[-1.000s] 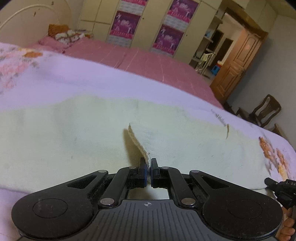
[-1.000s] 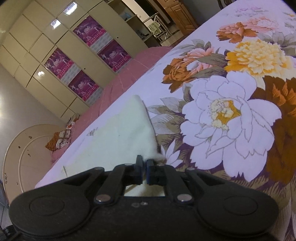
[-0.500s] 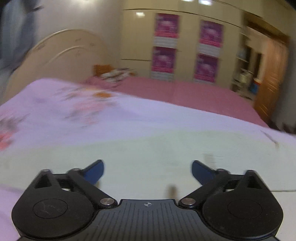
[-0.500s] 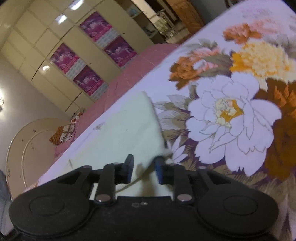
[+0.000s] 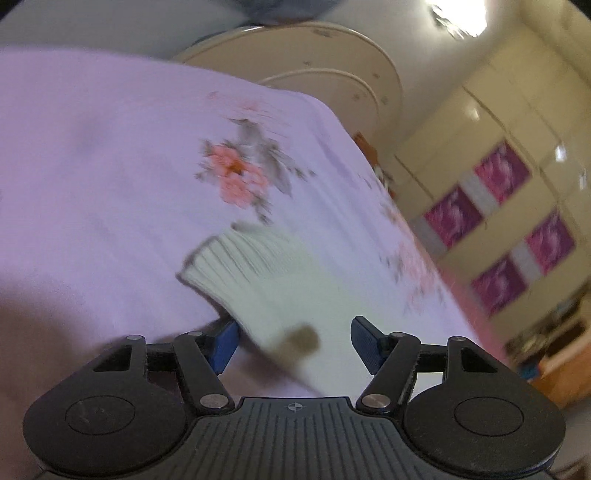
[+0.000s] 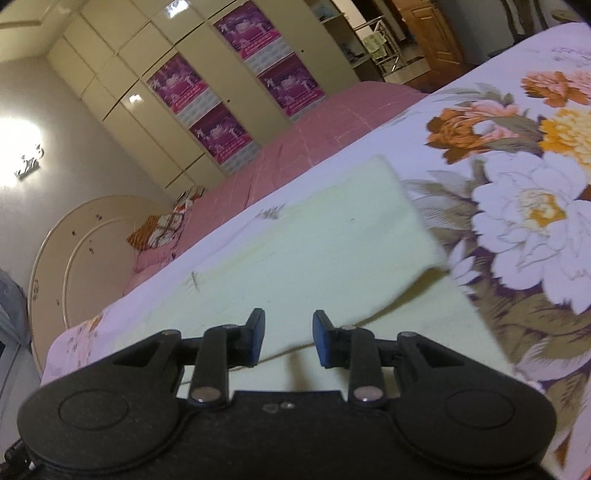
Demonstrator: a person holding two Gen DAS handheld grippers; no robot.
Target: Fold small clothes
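A pale cream garment lies on the floral bedspread (image 6: 524, 221). In the right wrist view its folded-over flap (image 6: 332, 236) rests flat on the lower layer. My right gripper (image 6: 288, 338) hovers over the flap's near edge, open by a narrow gap, with its pads pressing on nothing. The left wrist view is blurred. It shows the garment's ribbed end (image 5: 255, 266) running back between my left gripper's (image 5: 295, 343) jaws. Those jaws are closing but still wide. The cloth passes close by the left pad (image 5: 225, 341), and neither pad presses on it.
A second bed with a pink cover (image 6: 317, 125) stands beyond, with a patterned pillow (image 6: 159, 229) near its rounded cream headboard (image 6: 74, 251). A cream wardrobe with purple posters (image 6: 221, 92) lines the far wall. A wooden door (image 6: 432, 33) is at the right.
Both grippers were shut on the cream cloth and have let it go. The left one swung far left and rolled, now facing the ribbed end. The right one backed off slightly.
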